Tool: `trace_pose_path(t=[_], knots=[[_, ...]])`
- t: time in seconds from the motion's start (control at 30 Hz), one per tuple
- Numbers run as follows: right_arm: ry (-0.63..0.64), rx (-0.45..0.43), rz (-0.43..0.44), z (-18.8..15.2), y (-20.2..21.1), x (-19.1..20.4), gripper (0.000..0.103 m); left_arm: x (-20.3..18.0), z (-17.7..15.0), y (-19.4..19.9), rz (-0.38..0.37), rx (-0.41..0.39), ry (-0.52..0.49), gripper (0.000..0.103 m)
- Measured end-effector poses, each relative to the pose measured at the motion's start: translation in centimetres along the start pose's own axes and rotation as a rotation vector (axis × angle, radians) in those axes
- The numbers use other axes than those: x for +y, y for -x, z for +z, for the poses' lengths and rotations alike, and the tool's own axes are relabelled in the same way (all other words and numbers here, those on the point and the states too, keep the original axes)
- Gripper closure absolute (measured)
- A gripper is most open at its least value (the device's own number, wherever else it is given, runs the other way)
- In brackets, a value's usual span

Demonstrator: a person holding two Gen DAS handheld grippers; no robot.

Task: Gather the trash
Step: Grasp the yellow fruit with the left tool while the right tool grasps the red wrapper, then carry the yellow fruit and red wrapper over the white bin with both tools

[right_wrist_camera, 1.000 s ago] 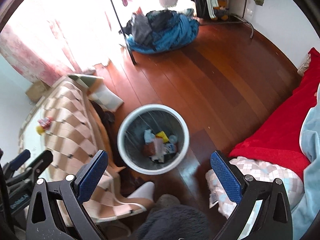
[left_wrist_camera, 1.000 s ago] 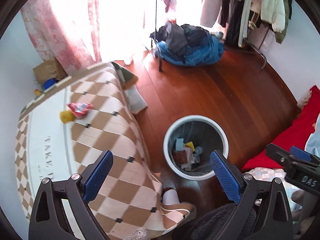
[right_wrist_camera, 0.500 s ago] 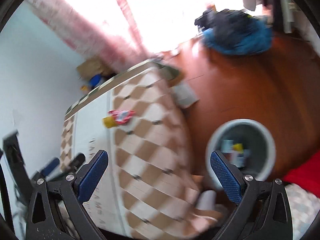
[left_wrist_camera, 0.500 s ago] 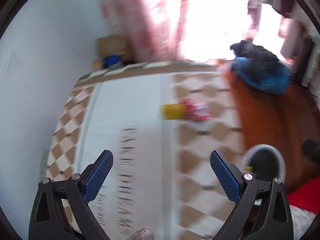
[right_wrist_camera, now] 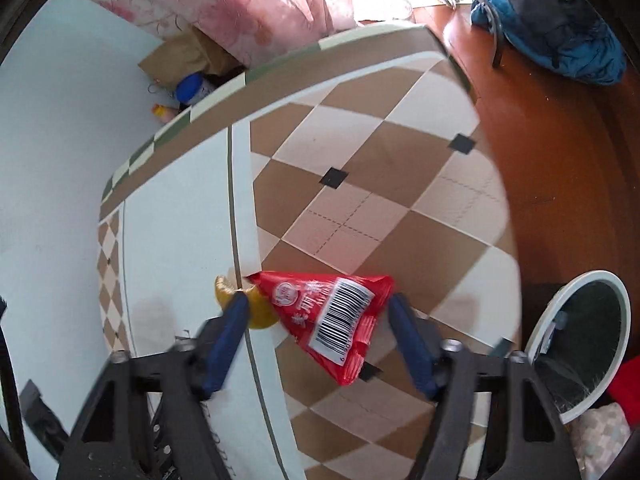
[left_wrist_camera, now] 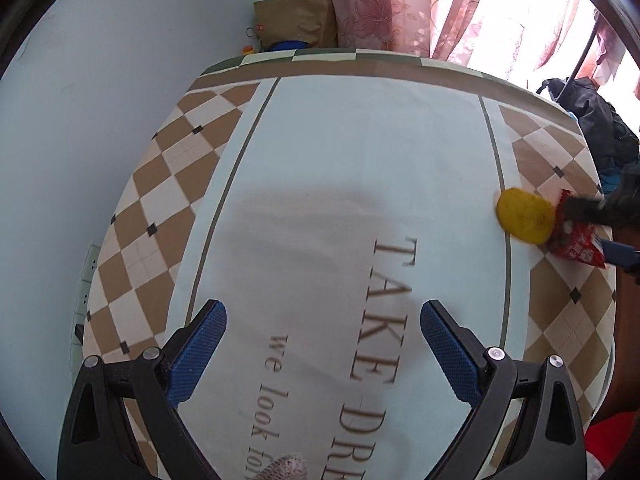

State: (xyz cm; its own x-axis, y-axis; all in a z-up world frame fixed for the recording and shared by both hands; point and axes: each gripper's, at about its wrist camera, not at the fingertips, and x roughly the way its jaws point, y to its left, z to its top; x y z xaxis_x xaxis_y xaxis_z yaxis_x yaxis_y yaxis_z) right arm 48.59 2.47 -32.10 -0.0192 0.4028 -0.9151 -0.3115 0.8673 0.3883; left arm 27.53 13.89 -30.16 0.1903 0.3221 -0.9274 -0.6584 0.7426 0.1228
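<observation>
- The desk (left_wrist_camera: pixel 360 168), under a white cloth with brown checks along its edges, took up most of both views.
- The bin (right_wrist_camera: pixel 580 344), white-rimmed and dark inside, stood on the wooden floor (right_wrist_camera: pixel 560 140) just beside the desk, low on the right of the right wrist view.
- The left claw (left_wrist_camera: pixel 324 336) hovered over the printed middle of the cloth, its blue fingers spread wide with nothing between them.
- The right claw (right_wrist_camera: pixel 320 320) was spread around the red wrapper (right_wrist_camera: pixel 336 316), one finger on either side, neither clearly pressing it.
- The red wrapper, barcode up, lay on the desk near its floor-side edge, by the cloth's thin line.
- The yellow scrap (right_wrist_camera: pixel 256 304) lay touching the wrapper, partly behind the claw's left finger.
</observation>
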Motion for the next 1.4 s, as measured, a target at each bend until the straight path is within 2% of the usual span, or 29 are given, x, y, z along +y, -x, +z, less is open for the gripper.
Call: trace_pose_path(t=[0.07, 0.13, 0.33, 0.5, 0.57, 0.63, 0.7, 0.77, 0.87, 1.13, 1.4], knots=[[0.011, -0.006, 0.012, -0.3, -0.2, 0.1, 0.052, -0.5, 0.7, 0.2, -0.016, -0.010, -0.009, 0.004], [0.029, -0.019, 0.005, -0.9, 0.2, 0.1, 0.068, -1.4, 1.4, 0.7, -0.031, -0.025, -0.021, 0.004], [0.039, -0.093, -0.052, -1.9, 2.9, -2.4, 0.070, -5.1, 3.4, 1.1, -0.153, -0.041, -0.080, 0.004], [-0.026, -0.082, -0.044, -1.6, 3.3, -6.0, 0.070, -8.8, 4.7, -0.8, -0.275, 0.035, -0.111, 0.005], [-0.039, -0.080, -0.030, -1.6, 3.2, -6.7, 0.070, -9.8, 5.0, -1.2, -0.302, 0.040, -0.110, 0.007], [-0.042, -0.082, -0.026, -1.7, 3.3, -7.0, 0.070, -10.5, 5.1, -1.1, -0.292, 0.016, -0.132, 0.023], [-0.031, -0.088, -0.033, -1.8, 3.3, -6.9, 0.070, -10.9, 5.2, -1.3, -0.284, 0.007, -0.150, 0.053], [-0.022, -0.088, -0.038, -1.9, 3.2, -6.6, 0.070, -11.0, 5.3, -0.9, -0.328, -0.007, -0.144, 0.073], [-0.009, -0.091, -0.042, -2.0, 3.1, -6.1, 0.072, -10.8, 5.0, -0.3, -0.292, -0.044, -0.169, 0.078], [0.064, -0.134, -0.046, -3.8, 4.6, -4.2, 0.075, -7.9, 3.3, 2.9, -0.212, -0.187, -0.189, 0.080], [0.101, -0.191, 0.036, -8.5, 8.6, -2.3, 0.076, -4.0, 0.0, 9.0, -0.191, -0.291, -0.193, 0.080]])
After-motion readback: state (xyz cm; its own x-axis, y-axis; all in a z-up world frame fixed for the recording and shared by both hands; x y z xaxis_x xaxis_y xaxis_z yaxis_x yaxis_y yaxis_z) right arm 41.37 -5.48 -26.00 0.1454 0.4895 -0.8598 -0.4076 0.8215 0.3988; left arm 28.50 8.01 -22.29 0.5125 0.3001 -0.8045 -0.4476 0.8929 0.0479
